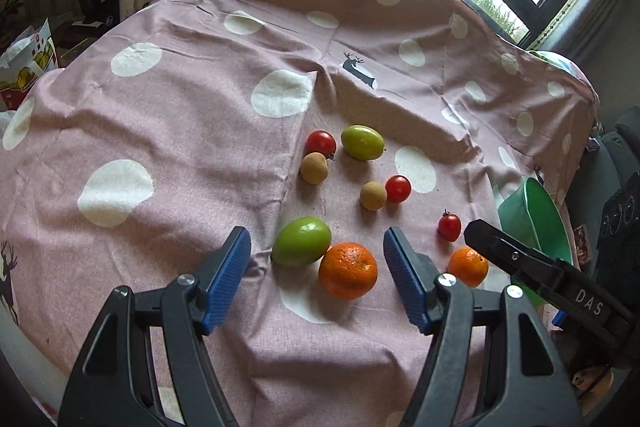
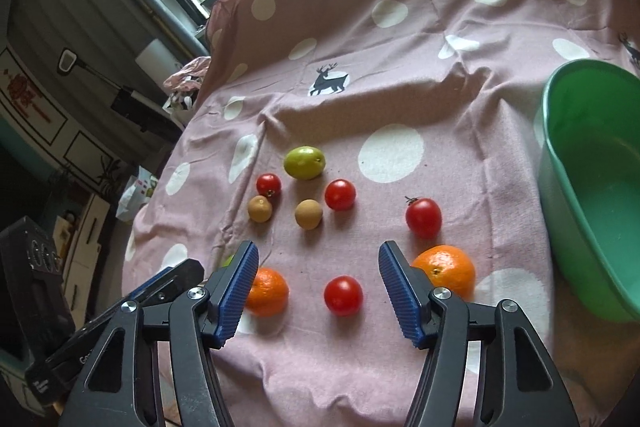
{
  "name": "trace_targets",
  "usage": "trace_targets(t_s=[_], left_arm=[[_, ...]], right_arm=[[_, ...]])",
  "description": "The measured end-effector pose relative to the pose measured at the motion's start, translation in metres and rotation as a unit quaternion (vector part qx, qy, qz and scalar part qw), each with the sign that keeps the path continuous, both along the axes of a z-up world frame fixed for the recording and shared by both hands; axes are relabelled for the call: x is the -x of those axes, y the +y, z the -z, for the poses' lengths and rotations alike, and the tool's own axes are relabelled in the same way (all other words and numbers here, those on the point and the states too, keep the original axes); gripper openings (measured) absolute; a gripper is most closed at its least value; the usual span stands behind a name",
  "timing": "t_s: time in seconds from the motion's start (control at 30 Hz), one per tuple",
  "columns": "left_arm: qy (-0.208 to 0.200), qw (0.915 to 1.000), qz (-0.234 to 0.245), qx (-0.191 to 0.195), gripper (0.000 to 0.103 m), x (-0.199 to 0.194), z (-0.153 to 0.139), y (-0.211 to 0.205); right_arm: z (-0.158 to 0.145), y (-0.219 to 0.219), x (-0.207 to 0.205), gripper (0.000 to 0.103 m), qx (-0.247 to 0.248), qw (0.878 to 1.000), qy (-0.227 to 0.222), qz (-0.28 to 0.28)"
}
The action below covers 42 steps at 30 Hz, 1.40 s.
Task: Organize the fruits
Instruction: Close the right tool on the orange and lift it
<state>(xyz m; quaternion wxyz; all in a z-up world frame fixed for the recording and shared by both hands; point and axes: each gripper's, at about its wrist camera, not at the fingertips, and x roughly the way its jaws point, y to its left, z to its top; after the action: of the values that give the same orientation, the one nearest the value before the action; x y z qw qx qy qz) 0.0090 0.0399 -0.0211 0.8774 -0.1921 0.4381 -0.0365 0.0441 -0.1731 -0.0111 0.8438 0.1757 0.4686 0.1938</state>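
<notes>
Left tongs (image 1: 317, 277) agape over orange (image 1: 348, 270), right tongs (image 2: 319, 289) agape over tomato (image 2: 343, 295)

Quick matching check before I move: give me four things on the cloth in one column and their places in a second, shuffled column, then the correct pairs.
Things:
1. green basin
2. tomato
3. orange
4. far green fruit

Places:
A. touching the near green fruit, between the open fingers of the left gripper
B. at the cloth's right edge, nothing visible inside
C. beyond the tomatoes and brown fruits
D. lying free, framed by the open fingers of the right gripper

Pairs: 1-B, 2-D, 3-A, 4-C
</notes>
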Motion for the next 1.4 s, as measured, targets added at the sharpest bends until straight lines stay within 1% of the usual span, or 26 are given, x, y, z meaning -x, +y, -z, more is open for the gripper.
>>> trace_targets(t_s=[0.03, 0.07, 0.13, 0.2, 0.3, 0.4, 0.5, 0.6, 0.8, 0.97, 1.13, 1.27, 1.4], left_arm=[[0.002, 1.0000, 0.003, 0.001, 0.060, 0.000, 0.001, 0.000], [0.003, 0.9999, 0.010, 0.002, 0.058, -0.001, 0.001, -0.002], [0.008, 0.9996, 0.028, 0.002, 0.050, -0.002, 0.003, -0.010], [0.015, 0.9988, 0.047, -0.003, 0.045, -0.003, 0.006, -0.018], [0.028, 0.9973, 0.068, -0.007, 0.042, -0.005, 0.012, -0.028], [0.040, 0.9961, 0.078, -0.005, 0.041, -0.008, 0.018, -0.032], [0.052, 0.9955, 0.080, -0.009, 0.042, -0.009, 0.024, -0.034], [0.054, 0.9953, 0.078, -0.015, 0.042, -0.010, 0.026, -0.034], [0.070, 0.9940, 0.083, -0.013, 0.041, -0.014, 0.033, -0.035], [0.081, 0.9930, 0.085, -0.015, 0.042, -0.017, 0.040, -0.038], [0.081, 0.9928, 0.086, -0.020, 0.043, -0.018, 0.041, -0.040], [0.085, 0.9923, 0.084, -0.031, 0.044, -0.019, 0.045, -0.042], [0.082, 0.9922, 0.085, -0.038, 0.043, -0.018, 0.044, -0.044]], right_arm=[[0.002, 0.002, -0.002, 0.061, -0.009, 1.000, 0.009, -0.005], [0.004, 0.005, -0.005, 0.061, -0.017, 1.000, 0.020, -0.011], [0.009, 0.010, -0.010, 0.060, -0.034, 0.998, 0.039, -0.028], [0.012, 0.016, -0.016, 0.046, -0.046, 0.997, 0.051, -0.042], [0.014, 0.029, -0.022, 0.044, -0.037, 0.996, 0.056, -0.062], [0.026, 0.037, -0.023, 0.044, -0.036, 0.993, 0.082, -0.080], [0.035, 0.044, -0.024, 0.044, -0.034, 0.989, 0.103, -0.097], [0.037, 0.047, -0.023, 0.044, -0.024, 0.989, 0.102, -0.102], [0.045, 0.054, -0.025, 0.044, -0.006, 0.988, 0.107, -0.107], [0.053, 0.057, -0.028, 0.044, -0.016, 0.985, 0.119, -0.122], [0.055, 0.056, -0.029, 0.044, -0.020, 0.985, 0.119, -0.126], [0.062, 0.059, -0.031, 0.044, -0.036, 0.982, 0.132, -0.131], [0.060, 0.060, -0.028, 0.044, -0.034, 0.983, 0.125, -0.128]])
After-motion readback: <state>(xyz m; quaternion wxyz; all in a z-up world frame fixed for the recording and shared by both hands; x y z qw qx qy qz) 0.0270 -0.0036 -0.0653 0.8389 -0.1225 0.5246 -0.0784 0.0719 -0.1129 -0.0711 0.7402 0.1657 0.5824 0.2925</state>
